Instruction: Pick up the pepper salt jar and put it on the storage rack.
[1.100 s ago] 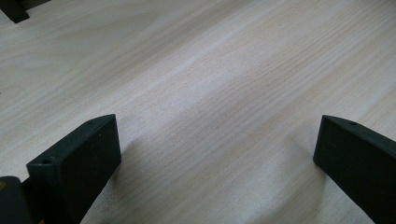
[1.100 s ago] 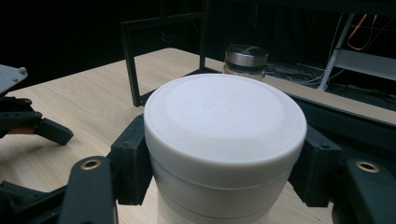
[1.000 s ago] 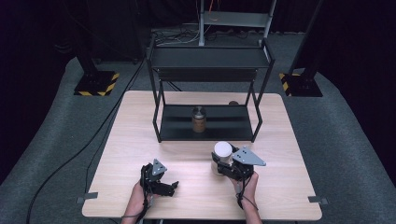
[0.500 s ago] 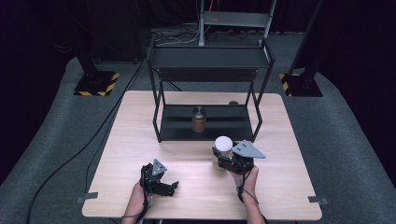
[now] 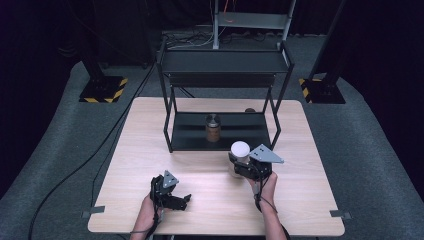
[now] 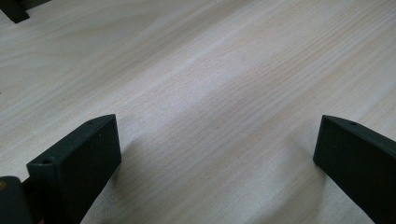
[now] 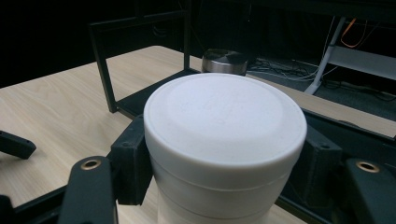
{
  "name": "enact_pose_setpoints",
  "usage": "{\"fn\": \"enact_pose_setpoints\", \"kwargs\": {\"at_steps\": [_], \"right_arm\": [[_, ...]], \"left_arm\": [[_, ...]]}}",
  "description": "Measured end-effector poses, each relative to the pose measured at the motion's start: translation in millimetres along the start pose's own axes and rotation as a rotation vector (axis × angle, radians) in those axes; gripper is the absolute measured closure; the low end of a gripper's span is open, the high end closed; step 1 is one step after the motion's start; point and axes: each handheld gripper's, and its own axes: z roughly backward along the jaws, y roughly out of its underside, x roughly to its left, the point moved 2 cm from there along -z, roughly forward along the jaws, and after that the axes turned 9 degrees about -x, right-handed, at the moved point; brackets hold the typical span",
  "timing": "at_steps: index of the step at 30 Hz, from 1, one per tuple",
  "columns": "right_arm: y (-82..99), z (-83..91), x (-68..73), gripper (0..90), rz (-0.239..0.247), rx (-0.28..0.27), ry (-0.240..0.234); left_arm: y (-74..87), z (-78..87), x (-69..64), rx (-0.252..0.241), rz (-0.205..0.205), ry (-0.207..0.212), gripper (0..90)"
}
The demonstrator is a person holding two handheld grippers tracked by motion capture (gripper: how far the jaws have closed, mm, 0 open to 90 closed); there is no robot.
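Right gripper [image 7: 224, 186] clamped on the white lidded jar [image 7: 224, 135], just short of the black rack [image 5: 225, 135]; shelving it beside the metal-lidded jar [image 5: 213, 127] remains. Left gripper [image 6: 215, 154] idle, jaws wide

The right gripper [image 5: 241, 162], clamped on a white jar [image 5: 240, 149], carries it slightly farther across the table [image 5: 150, 150], edging closer to the near edge of the black rack [image 5: 222, 146]
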Motion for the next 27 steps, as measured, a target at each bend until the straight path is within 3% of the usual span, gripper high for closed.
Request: {"fn": "enact_pose_setpoints", "kwargs": {"at_steps": [27], "right_arm": [[-19.5,-19.5,-15.2,33.2,0.027,-0.001,0.003]], "left_arm": [[0.1,0.0,-0.1,0.000,0.000,0.000,0.1]]}}
